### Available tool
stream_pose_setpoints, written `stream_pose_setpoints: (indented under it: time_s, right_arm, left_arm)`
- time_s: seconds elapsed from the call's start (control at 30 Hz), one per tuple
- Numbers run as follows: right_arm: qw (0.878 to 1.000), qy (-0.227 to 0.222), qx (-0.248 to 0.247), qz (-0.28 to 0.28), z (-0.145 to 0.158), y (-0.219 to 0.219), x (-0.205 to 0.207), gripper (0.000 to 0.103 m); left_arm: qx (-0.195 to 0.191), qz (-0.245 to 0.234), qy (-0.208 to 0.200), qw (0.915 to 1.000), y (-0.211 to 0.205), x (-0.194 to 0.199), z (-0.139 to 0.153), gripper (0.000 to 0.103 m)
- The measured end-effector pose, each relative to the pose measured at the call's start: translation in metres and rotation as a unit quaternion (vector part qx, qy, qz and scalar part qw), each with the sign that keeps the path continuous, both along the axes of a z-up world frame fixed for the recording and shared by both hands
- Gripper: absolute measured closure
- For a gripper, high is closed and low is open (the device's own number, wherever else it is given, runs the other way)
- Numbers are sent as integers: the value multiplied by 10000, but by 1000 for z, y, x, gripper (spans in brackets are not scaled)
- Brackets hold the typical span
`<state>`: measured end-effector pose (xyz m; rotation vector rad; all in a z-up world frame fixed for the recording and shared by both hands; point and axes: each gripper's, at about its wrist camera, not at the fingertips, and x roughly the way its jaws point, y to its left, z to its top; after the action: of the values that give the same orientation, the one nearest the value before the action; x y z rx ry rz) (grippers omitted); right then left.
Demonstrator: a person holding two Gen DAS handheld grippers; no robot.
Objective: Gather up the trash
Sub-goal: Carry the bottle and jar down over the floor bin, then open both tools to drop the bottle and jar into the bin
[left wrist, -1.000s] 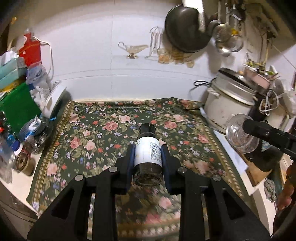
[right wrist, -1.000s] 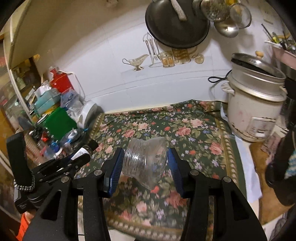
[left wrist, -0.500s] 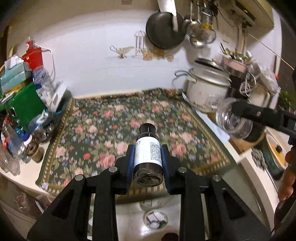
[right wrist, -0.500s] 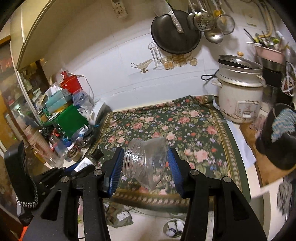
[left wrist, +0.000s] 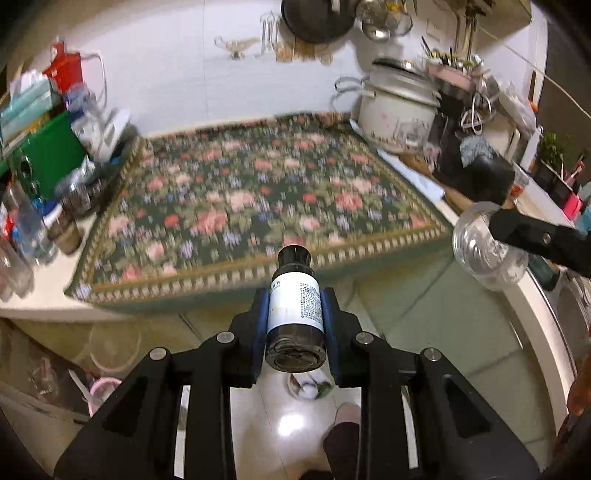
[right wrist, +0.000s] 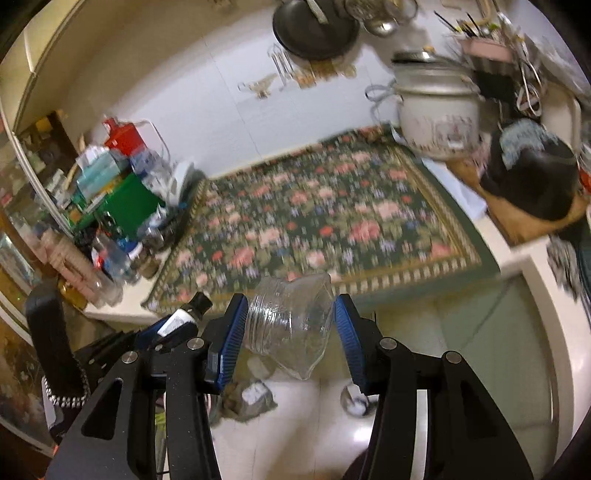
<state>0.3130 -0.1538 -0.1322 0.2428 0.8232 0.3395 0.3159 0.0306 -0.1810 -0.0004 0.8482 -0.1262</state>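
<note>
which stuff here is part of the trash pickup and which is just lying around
Job: dark bottle with white label in the left gripper; crushed clear plastic bottle in the right gripper.

Lying about: rice cooker, floral mat, green box, hanging pan.

Your left gripper point(left wrist: 294, 325) pads cover both flanks of the bottle point(left wrist: 294, 310); its label print is too small to read. In the left view, the right gripper point(left wrist: 491, 236) hides part of the jar point(left wrist: 480, 254), and its body is cut off by the right edge. Motion blur smears the floral cloth point(left wrist: 255, 206), the rice cooker point(right wrist: 437, 114) and the clutter point(right wrist: 110, 206) at left in both views. Floor debris point(right wrist: 251, 398) below the jar is partly hidden and cannot be identified. The pan point(right wrist: 314, 29) is cut by the top edge.
</note>
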Motion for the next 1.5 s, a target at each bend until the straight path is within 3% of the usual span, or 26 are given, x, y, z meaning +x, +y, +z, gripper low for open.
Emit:
stream_pose_setpoints:
  time_s: [0.33,0.53,0.8,1.1,1.3,1.5]
  right_arm:
    - [9946,1011,-228,45,-78,-16,-6,57]
    - [9890,1443,-282,163,-135,-39,14,57]
    - [9794,1891,-448,546,-237,-49,54,57]
    - [9699,2121,-599,1034,-359,-27,95,57]
    - [9664,2163,-699,1199,-405,-9,112,56]
    - [9617,2332,-534,1340,-421,-12,127,55]
  left_arm:
    - [-187,-3,880,9959,-24,-6,-80,76]
    - [-48,86,1252,9921,-46,10,-138,76]
    - [-283,594,1581,9852,-59,26,-241,76]
    - [-477,1094,1941,9737,-39,38,-370,76]
    - [-673,1196,2019,9697,-31,52,-425,76]
    - [-744,1081,1997,9710,-38,68,-447,76]
